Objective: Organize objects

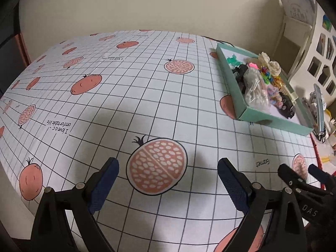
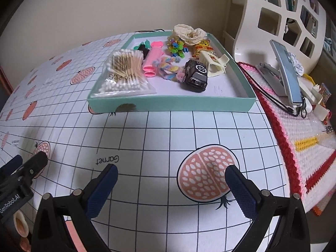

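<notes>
- Both sets of jaws stand wide apart with nothing between them: the left gripper [image 1: 168, 166] hangs over a printed half-pomegranate on the tablecloth [image 1: 147, 88], and the right gripper [image 2: 171, 172] hangs over bare grid squares with another printed pomegranate under its right finger.
- Each gripper shows at the edge of the other's view, the two just beside one another above the near part of the table.
- Beyond the right gripper, across a stretch of bare cloth, sits a shallow teal tray [image 2: 172, 105] with a white floor; in the left wrist view it lies far off to the right.
- Inside the tray, at its near left corner, lies a clear bag of cotton swabs [image 2: 122, 73].
- Near the tray's middle a black toy car [image 2: 196, 75] points toward the camera, with a cream hair claw clip [image 2: 212, 63] touching it behind.
- Between bag and car lie a pink tube [image 2: 151, 61] and a pastel fuzzy twist [image 2: 170, 69].
- Farther back are small bright clips [image 2: 177, 47], a yellow-and-red snack packet [image 2: 202, 47], some green and black bits beside the tube, and a cream lace scrunchie [image 2: 189, 32] on the far rim.
- To the right of the tray, on a crocheted pink, white and red mat [image 2: 298, 130], a phone [image 2: 286, 71] leans tilted in a stand, with small boxes past it.
- Behind that is a white cut-out chair back [image 2: 279, 19] against a beige wall.
</notes>
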Demonstrator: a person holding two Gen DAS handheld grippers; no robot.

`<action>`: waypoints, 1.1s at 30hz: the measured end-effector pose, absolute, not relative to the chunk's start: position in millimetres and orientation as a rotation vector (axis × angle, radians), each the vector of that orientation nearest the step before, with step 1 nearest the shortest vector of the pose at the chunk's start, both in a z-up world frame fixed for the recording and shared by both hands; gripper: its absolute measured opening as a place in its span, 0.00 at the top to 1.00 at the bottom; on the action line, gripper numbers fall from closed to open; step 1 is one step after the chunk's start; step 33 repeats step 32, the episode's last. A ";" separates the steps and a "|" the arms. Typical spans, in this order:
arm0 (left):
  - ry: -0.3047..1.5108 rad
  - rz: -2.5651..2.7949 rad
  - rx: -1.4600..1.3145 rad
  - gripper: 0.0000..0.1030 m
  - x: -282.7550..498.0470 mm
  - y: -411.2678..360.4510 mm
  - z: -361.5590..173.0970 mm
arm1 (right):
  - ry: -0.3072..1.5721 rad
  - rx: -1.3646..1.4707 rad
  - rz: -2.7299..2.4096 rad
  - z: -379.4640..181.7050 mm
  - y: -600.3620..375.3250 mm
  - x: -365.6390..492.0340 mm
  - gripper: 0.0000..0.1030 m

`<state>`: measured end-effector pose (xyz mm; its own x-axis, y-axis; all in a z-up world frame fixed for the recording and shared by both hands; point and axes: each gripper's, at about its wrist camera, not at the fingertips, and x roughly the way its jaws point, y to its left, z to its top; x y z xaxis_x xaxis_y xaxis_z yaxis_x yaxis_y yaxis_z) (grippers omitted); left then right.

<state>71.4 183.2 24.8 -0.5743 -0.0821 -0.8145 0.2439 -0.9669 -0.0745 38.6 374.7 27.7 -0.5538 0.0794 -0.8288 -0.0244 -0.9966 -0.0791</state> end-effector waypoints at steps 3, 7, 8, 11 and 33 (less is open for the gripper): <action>0.257 -2.601 1.370 0.08 70.4 183.4 18.5 | -0.105 -1.447 2.707 25.5 375.1 38.5 0.00; 0.237 -2.586 1.383 0.08 68.4 183.4 14.6 | -0.125 -1.452 2.700 22.2 374.6 37.5 0.00; 0.236 -2.584 1.387 0.08 68.0 183.4 13.7 | -0.131 -1.451 2.702 21.4 374.3 37.4 0.00; 0.224 -2.576 1.394 0.08 65.9 183.4 10.9 | -0.159 -1.444 2.696 18.2 373.4 37.4 0.00; 0.191 -2.576 1.363 0.08 65.2 187.2 8.5 | -0.092 -1.441 2.713 15.4 379.4 36.6 0.00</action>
